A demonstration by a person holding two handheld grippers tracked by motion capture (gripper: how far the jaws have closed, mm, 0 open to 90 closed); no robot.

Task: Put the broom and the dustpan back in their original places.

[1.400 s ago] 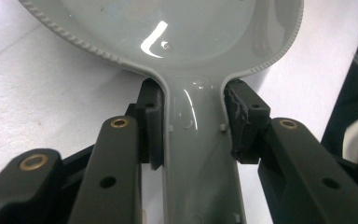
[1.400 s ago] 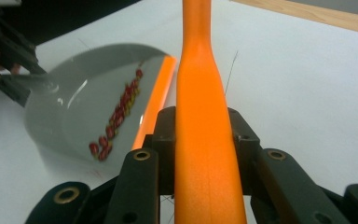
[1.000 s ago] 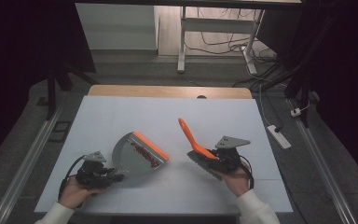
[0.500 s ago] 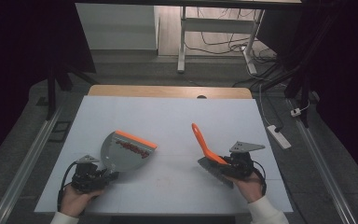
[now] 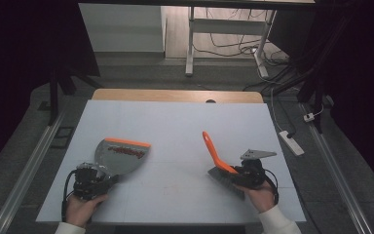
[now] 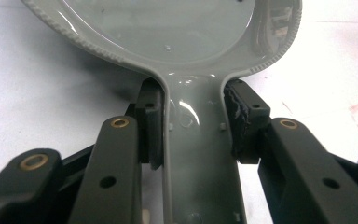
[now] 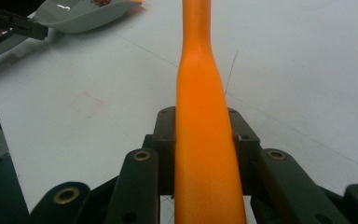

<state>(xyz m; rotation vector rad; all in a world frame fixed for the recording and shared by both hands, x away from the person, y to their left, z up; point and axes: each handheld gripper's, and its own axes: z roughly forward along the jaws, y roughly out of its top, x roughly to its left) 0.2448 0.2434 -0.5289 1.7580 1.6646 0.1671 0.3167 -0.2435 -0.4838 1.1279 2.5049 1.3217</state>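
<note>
I am clamping my left gripper (image 6: pixel 193 126) on the grey, orange-lipped dustpan (image 5: pixel 121 155) and my right gripper (image 7: pixel 204 135) on the orange brush (image 5: pixel 215 157).

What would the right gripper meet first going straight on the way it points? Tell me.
Probably nothing on the table: past the orange brush clamped in the right gripper, bare white table lies ahead; the grey dustpan sits off to one side.

Glossy grey plastic dustpan (image 6: pixel 168 42) with ribbed rim; smooth orange plastic brush handle (image 7: pixel 203 121); matt white surface (image 5: pixel 175 126).
</note>
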